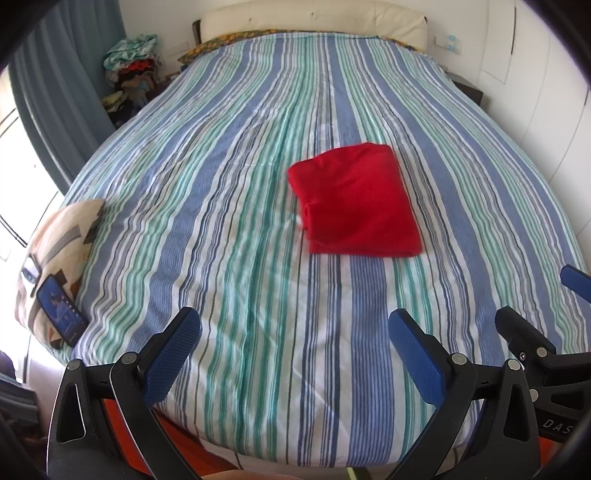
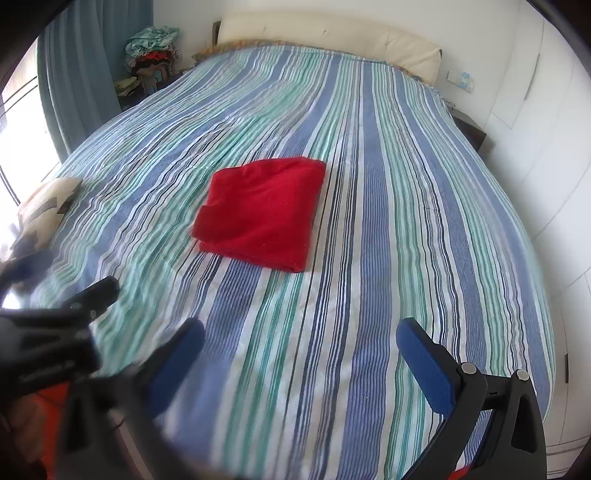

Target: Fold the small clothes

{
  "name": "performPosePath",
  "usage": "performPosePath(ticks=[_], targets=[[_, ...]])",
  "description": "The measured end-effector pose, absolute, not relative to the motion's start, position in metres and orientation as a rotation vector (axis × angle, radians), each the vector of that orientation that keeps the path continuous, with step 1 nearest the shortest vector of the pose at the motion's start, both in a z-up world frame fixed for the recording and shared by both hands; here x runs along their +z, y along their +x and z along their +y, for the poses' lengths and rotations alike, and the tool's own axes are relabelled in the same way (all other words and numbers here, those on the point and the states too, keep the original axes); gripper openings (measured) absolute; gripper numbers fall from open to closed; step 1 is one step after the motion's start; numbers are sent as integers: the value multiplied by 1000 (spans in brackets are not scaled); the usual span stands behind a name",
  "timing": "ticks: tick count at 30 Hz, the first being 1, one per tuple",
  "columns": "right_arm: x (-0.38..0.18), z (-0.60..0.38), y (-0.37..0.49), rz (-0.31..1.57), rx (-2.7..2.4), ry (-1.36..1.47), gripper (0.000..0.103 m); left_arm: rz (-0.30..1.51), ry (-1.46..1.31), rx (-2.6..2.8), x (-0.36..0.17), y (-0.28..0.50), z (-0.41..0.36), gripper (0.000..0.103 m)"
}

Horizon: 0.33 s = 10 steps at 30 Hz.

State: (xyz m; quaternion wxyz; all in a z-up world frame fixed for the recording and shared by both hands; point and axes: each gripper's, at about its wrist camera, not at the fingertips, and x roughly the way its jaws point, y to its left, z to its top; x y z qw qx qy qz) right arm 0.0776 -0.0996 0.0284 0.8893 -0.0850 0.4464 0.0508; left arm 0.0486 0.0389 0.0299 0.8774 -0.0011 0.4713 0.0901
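Note:
A red garment (image 1: 356, 201) (image 2: 262, 214) lies folded into a compact rectangle in the middle of the striped bed cover (image 1: 229, 206) (image 2: 406, 229). My left gripper (image 1: 295, 328) hovers open over the near end of the bed, well short of the garment, nothing between its blue pads. My right gripper (image 2: 301, 338) is also open and empty, held back from the garment; its left finger is blurred. In the left wrist view the right gripper (image 1: 532, 299) shows at the right edge. In the right wrist view the left gripper (image 2: 55, 291) shows blurred at the left edge.
A patterned cushion (image 1: 62, 236) with a phone (image 1: 61, 308) on it lies at the bed's near left corner. A pile of clothes (image 1: 133, 66) sits by the blue curtain (image 1: 62, 74). A cream headboard (image 1: 314, 18) is at the far end; white cupboards (image 2: 546, 147) stand to the right.

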Motion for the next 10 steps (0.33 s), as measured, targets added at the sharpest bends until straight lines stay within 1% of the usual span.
performPosePath(ticks=[10], targets=[[27, -99, 77, 928, 107, -173, 102, 943, 32, 204, 35, 43, 35, 102]])
